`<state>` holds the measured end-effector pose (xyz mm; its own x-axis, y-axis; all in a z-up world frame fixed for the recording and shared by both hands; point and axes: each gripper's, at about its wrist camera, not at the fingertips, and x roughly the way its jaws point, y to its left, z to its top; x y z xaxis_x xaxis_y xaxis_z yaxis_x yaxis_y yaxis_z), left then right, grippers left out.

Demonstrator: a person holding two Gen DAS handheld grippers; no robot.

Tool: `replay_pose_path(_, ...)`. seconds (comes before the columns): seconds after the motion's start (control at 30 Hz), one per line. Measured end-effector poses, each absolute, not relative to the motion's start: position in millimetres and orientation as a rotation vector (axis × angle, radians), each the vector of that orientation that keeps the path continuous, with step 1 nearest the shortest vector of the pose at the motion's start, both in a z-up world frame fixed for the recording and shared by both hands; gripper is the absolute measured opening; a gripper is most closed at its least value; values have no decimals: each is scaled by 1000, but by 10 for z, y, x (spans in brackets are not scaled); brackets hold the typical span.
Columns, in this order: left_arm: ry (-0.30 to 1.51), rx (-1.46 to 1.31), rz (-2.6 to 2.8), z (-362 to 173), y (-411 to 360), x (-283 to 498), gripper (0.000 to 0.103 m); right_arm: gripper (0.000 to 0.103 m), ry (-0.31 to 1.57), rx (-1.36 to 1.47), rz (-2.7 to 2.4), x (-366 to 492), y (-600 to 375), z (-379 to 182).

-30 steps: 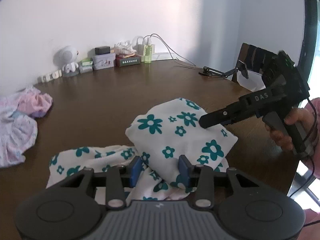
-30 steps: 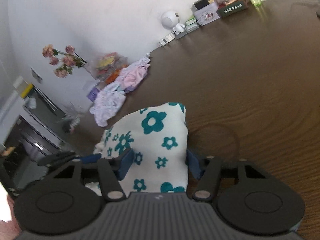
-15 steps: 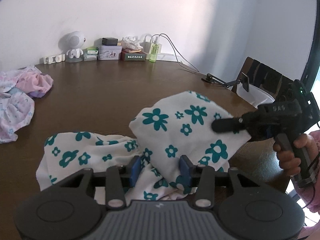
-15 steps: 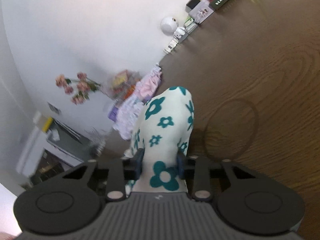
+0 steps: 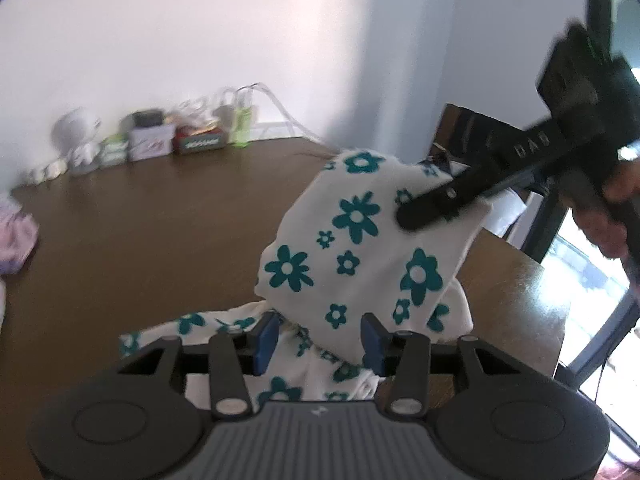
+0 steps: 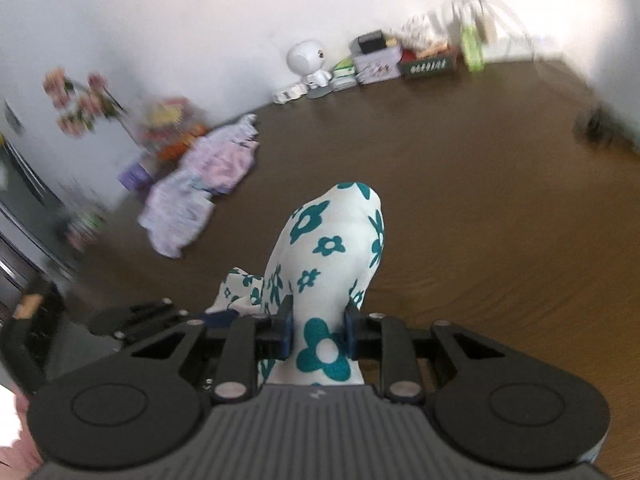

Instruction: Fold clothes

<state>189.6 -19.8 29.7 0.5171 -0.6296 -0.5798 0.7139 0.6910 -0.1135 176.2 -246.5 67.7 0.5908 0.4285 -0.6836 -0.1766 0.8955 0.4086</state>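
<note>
Left wrist view: the left tool sits low in front, its blue pads on either side of a bunch of white cloth printed with teal flowers. Cloth fills the gap between them, and both pads appear to press on it, so this tool grips the cloth. The cloth rises from there in a peak toward the upper right, where the right tool holds its top edge above the counter. A hand holds that tool's handle at the right edge. More of the cloth lies crumpled on the counter behind the left pad.

Right wrist view: the right tool has its jaws closing, and both pads are already pressed against a fold of the cloth, which bulges forward out of them and hangs over the brown wood. The left tool shows dark at the lower left, by the lower end of the cloth.

Pink and lilac clothes lie in a heap at the far left of the counter. Against the wall stand a white toy, small boxes and a green bottle. Both views are blurred.
</note>
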Motion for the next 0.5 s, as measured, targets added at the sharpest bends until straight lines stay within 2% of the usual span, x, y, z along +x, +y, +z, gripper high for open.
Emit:
replay_pose_path(0.2,628,251,-853,221,-541,1952,37,22,916,98,310,1803,-2222,939)
replay_pose_path(0.27,645,265,-858,169,-601,1981,19,22,917,34,300,1790,-2115,972)
replay_pose_path(0.33,662,278,-861,106,-644,1988,8,23,918,-20,299,1793,-1978,996)
replay_pose_path(0.4,666,279,-858,59,-646,1979,8,23,916,-83,294,1787,-1828,1023)
replay_pose_path(0.5,667,201,-863,62,-465,1980,15,23,900,-218,277,1753,-1551,1063)
